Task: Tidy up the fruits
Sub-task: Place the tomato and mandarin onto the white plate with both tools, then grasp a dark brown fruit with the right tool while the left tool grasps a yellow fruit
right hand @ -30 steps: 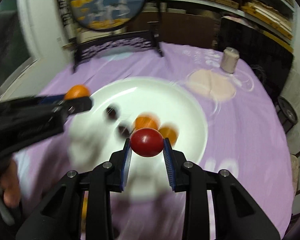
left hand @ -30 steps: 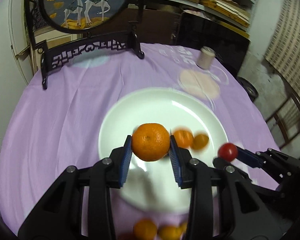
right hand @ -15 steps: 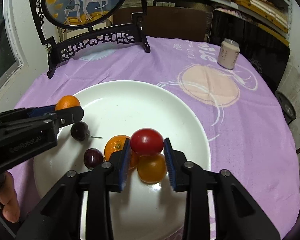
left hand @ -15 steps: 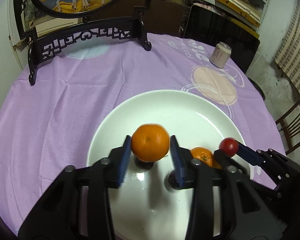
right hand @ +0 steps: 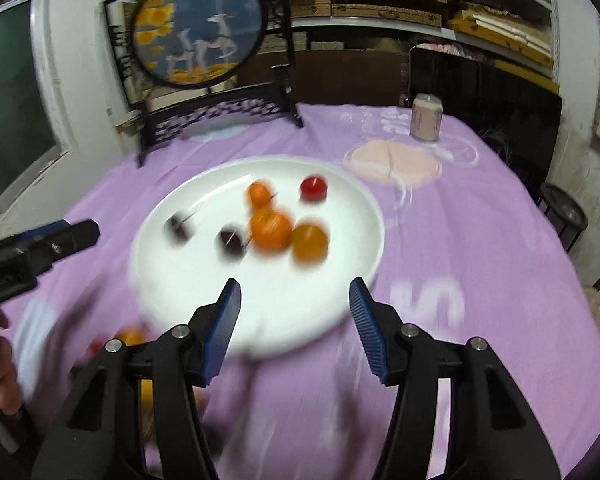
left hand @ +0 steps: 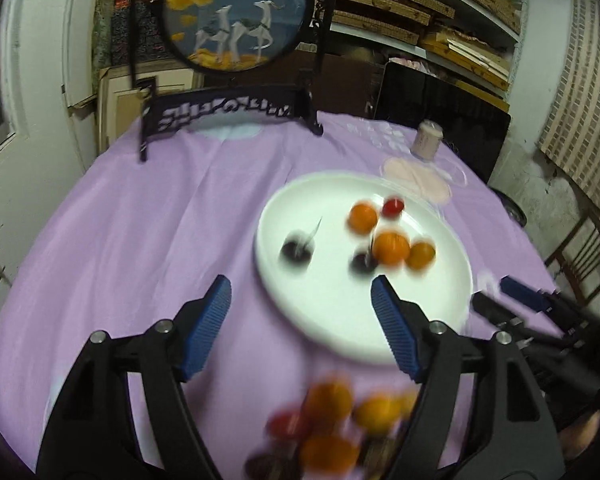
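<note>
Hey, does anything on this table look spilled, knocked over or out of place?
Nothing looks spilled or damaged. The white plate holds six fruits, all inside its rim. More fruits lie loose on the purple cloth near the plate's front edge, too blurred to count. The can stands upright.

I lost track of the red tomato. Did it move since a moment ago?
Yes. The red tomato left the right hand-held gripper and now lies on the white plate, towards its far edge.

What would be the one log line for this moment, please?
left tool: opening, empty | right tool: opening, empty | plate: six fruits, including red tomato | loose fruit pile: on cloth, unsorted
</note>
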{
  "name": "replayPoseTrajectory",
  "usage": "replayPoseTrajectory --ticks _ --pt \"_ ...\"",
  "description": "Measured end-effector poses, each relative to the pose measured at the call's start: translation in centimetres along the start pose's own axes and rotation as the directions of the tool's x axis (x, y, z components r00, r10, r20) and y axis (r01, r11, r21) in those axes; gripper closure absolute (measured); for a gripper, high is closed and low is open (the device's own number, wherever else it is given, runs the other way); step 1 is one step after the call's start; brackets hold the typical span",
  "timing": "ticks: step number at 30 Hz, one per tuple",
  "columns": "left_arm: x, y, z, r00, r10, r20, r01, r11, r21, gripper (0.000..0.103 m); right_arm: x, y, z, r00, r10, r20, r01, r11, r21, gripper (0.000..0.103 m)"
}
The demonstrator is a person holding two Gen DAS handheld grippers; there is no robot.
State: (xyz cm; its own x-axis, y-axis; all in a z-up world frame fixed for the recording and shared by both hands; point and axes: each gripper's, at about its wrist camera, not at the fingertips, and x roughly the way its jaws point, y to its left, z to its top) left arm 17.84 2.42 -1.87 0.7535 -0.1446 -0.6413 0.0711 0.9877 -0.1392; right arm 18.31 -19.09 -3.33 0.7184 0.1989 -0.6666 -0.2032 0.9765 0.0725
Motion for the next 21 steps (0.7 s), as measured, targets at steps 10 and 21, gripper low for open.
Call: replayPoseTrajectory --ticks 10,21 --pt "-3.5 3.1 -8.4 0.993 0.025 -0.119 -0.025 1.000 0.001 0.029 -4.7 4.5 -7.6 0.982 0.112 -0.150 -0.126 0.988 -0.088 0.040" --pt "-5.5 4.8 -9.7 0.992 0.046 -0.118 -0.049 0.999 -0.024 0.029 -4.1 6.6 -9.6 0.965 0.137 -0.223 -0.169 0.977 -0.130 0.040"
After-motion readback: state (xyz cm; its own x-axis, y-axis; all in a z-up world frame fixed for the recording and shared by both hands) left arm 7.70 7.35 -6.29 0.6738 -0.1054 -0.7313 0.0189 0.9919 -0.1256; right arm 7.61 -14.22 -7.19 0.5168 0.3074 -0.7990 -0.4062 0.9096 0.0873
